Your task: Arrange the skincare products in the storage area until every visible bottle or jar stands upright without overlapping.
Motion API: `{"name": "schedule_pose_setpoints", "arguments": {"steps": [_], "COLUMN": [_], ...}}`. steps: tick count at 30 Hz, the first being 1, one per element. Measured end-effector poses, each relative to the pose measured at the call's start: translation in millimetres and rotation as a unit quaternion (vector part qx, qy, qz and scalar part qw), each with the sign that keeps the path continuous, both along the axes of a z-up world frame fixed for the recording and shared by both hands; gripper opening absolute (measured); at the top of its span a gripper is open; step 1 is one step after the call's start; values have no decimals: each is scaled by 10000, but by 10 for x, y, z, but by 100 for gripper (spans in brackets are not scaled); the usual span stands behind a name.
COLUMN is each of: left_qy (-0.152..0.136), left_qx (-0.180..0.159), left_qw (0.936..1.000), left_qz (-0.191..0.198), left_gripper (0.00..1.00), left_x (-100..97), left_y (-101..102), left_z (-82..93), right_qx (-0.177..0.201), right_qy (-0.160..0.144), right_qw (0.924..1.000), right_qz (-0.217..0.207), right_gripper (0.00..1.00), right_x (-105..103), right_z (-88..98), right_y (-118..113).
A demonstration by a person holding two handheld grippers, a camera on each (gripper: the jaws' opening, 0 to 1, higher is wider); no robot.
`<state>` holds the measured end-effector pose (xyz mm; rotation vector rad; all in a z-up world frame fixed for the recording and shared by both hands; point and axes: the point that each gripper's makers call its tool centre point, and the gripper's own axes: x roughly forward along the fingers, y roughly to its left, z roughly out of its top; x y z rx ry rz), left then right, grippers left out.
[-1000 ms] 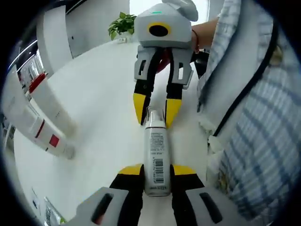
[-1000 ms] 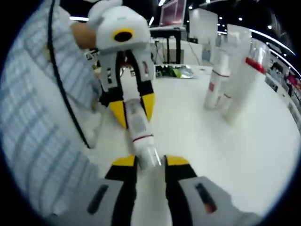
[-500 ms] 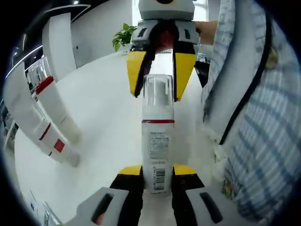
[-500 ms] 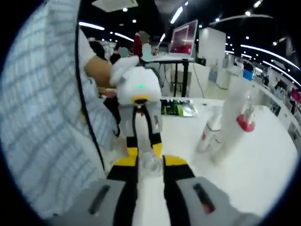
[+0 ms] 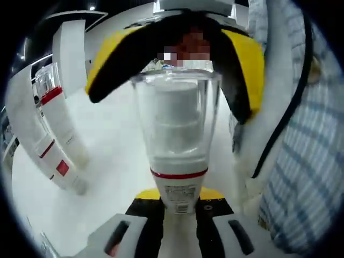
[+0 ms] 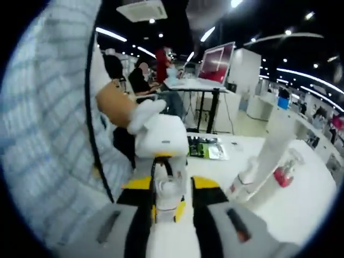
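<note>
The pump bottle (image 5: 176, 134), white with a red band and a clear cap, is held between both tools and lifted clear of the white surface (image 5: 107, 161). The left gripper (image 5: 177, 196) has its jaws closed on the bottle's lower body, just below the label. The right gripper (image 5: 177, 64) comes in from the far end, its yellow-tipped jaws set to either side of the clear cap; in the right gripper view the cap (image 6: 164, 188) sits between the jaws of the right gripper (image 6: 164, 185), but whether they press on it or merely flank it cannot be told.

Beyond the left jaw stand tall white bottles (image 5: 56, 129) with red trim, well apart from the held one; the right gripper view shows standing bottles (image 6: 263, 172) off past the right jaw. A person's striped sleeve (image 5: 301, 161) lies beside the right jaw.

This looks like the step of turning one bottle upright. The next move likely calls for bringing its base down onto bare surface near the standing group, without touching them, then loosening both grips.
</note>
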<state>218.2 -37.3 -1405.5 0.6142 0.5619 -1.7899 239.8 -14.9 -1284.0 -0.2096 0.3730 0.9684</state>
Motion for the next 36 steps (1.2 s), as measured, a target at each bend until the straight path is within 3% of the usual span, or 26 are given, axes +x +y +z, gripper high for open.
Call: {"name": "schedule_pose_setpoints", "arguments": {"steps": [1, 2, 6, 8, 10, 15, 18, 22, 27, 36], "left_qy": [0, 18, -3, -18, -50, -33, -20, -68, -102, -130], "left_qx": [-20, -51, -62, -55, -40, 140, 206, 346, 284, 256], "left_qw": [10000, 10000, 10000, 10000, 10000, 9995, 9983, 9945, 9895, 9843], "left_qz": [-1, 20, 18, 9, -5, 296, 545, 988, 1411, 1741], "left_gripper": [21, 21, 21, 22, 22, 24, 32, 34, 33, 31], "left_x": [0, 0, -1, -1, -4, 39, 116, 272, 398, 432], "left_y": [2, 7, 16, 21, 23, 52, 106, 289, 402, 538], "left_z": [0, 6, 14, 12, 17, 33, 42, 50, 65, 25], "right_qx": [113, 252, -234, -218, -126, -14, -45, -136, -125, -83], "right_qy": [65, 327, 397, 498, 333, 483, 418, 287, 192, 60], "right_qw": [9999, 9991, 9989, 9985, 9993, 9985, 9984, 9976, 9944, 9891], "right_qz": [-58, -47, -1, -82, -92, -275, -389, -622, -1033, -1468], "right_gripper": [33, 32, 28, 25, 21, 20, 20, 20, 20, 20], "right_x": [-13, -76, -88, -54, -5, -6, 37, 199, 464, 916], "right_z": [-23, -111, -415, -476, -460, -456, -453, -456, -455, -450], "right_y": [-16, -6, 68, 112, 142, 42, -25, -159, -350, -614]}}
